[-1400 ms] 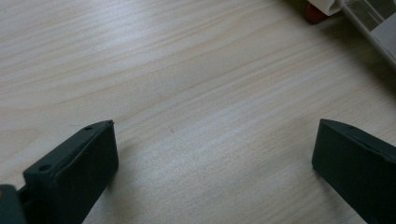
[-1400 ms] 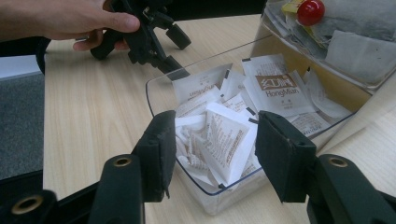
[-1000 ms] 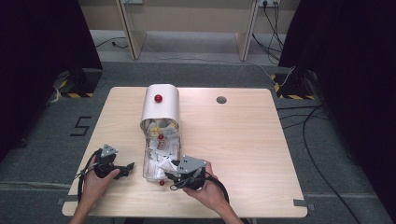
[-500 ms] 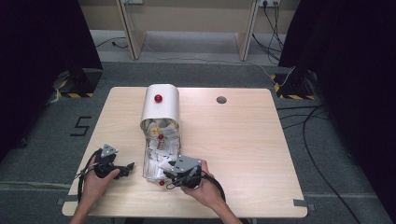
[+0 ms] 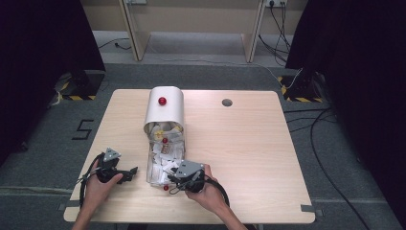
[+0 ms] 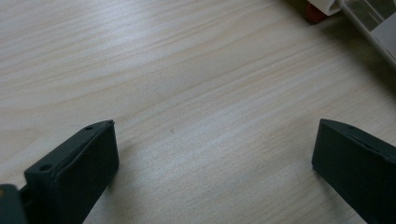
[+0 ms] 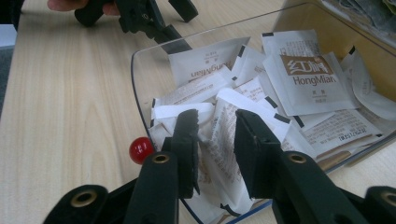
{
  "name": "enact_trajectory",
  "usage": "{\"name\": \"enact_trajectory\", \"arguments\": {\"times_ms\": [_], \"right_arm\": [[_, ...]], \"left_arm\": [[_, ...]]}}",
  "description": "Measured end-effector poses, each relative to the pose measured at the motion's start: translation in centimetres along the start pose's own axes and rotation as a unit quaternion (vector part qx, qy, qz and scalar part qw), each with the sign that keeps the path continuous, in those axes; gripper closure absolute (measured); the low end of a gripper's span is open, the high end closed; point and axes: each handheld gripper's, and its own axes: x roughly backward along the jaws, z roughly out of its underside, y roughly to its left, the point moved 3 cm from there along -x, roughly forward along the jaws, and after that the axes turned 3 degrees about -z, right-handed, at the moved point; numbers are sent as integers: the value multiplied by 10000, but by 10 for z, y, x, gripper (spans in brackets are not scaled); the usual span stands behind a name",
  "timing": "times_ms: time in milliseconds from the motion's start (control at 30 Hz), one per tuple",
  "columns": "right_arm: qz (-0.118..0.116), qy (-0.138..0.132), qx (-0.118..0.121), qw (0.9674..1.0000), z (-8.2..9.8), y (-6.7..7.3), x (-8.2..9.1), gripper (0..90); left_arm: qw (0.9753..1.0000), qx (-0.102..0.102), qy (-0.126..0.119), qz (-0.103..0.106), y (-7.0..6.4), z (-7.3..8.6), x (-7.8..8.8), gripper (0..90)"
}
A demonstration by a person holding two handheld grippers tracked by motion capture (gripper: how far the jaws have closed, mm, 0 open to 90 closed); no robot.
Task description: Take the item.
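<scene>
From the high view, the wooden table [image 5: 249, 143] carried a clear plastic box [image 5: 152, 179] lying open toward the person, its white rounded lid [image 5: 165, 111] tipped up at the far end with a red knob [image 5: 162, 101] on top. White sachets [image 5: 165, 151] were heaped inside. The left gripper [image 5: 128, 173] rested on the table just left of the box, held in the left hand [image 5: 98, 182]. The right gripper [image 5: 176, 183] sat at the box's near end, in the right hand [image 5: 207, 191]; a small red ball [image 5: 165, 188] showed at that near edge.

Over to the left gripper view: both jaws stood wide apart with nothing between them, just bare table [image 6: 187, 93] grain. A corner of the box [image 6: 369, 23] and a red foot [image 6: 315, 13] peeked in at the top right.

Now the right gripper view: the right gripper [image 7: 214, 140] had its jaws narrowed, reaching over the clear rim [image 7: 140, 100], with a white sachet [image 7: 219, 135] standing in the gap; whether it was truly pinched I couldn't tell. More sachets, some printed HongMian [image 7: 308, 79], lay beyond. The red ball [image 7: 140, 150] sat just outside the rim, and the left gripper [image 7: 154, 18] showed at the top.
</scene>
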Motion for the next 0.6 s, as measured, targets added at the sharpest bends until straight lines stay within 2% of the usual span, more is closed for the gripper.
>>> {"name": "enact_trajectory", "arguments": {"times_ms": [100, 333, 600], "right_arm": [[-17, 4, -72, 10000, 2, -1, -1, 740], [13, -89, -42, 10000, 0, -2, 2, 838], [28, -207, -10, 9998, -2, -1, 5, 862]], "left_arm": [[10000, 1, 0, 0, 0, 0, 0, 0], [10000, 1, 1, 0, 0, 0, 0, 0], [10000, 0, 2, 1, 0, 0, 0, 0]]}}
